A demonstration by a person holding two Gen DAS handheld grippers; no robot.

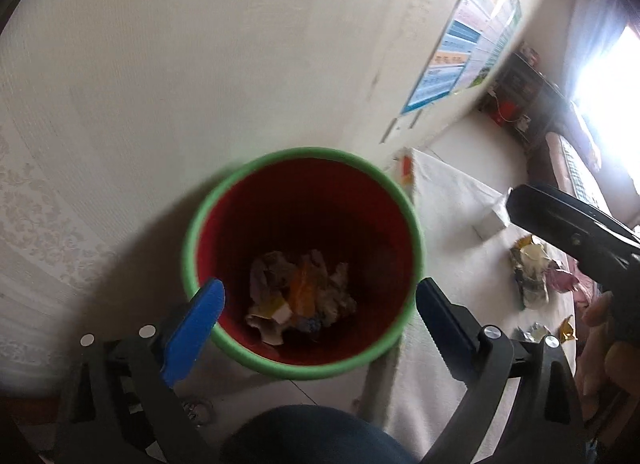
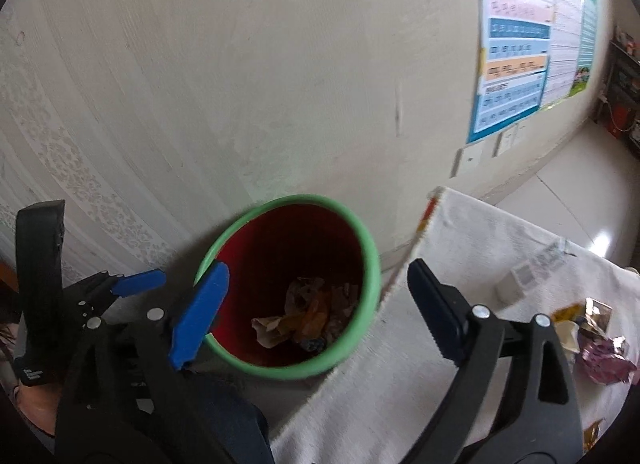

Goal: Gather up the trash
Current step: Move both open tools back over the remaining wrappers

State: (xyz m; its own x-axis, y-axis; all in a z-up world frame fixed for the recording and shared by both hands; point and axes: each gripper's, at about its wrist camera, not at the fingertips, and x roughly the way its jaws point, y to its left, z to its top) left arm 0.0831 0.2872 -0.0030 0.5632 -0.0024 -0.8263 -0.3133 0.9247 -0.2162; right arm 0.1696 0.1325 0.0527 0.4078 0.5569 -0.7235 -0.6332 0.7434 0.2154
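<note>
The bin (image 1: 304,260) stands on the floor against the pale wall (image 1: 180,64), just beside the corner of the cloth-covered table (image 1: 452,200). The left gripper (image 1: 320,304) hangs right above it, fingers spread wide with nothing between them, so the bin's mouth fills the gap from the bright blue finger (image 1: 192,328) to the dark one (image 1: 444,320). The right gripper (image 2: 316,304) is held a little further toward the table, also wide apart and empty; from its view the bin (image 2: 288,288) sits between its fingers but nearer the blue one (image 2: 198,316), and the left gripper's blue tip (image 2: 138,282) shows off to that side.

The bin is a round tub, red inside with a light green rim (image 1: 416,248). It stands upright, mouth up, its long axis vertical. At the bottom lies a heap of crumpled trash (image 1: 304,296): greyish paper, an orange scrap, a pale folded bit.

More wrappers (image 2: 588,336) lie loose on the tablecloth, well apart from the bin, among them a crinkled pinkish-purple one and yellow scraps, near a small white box (image 2: 510,288). A colourful poster (image 2: 516,52) hangs on the wall beyond.
</note>
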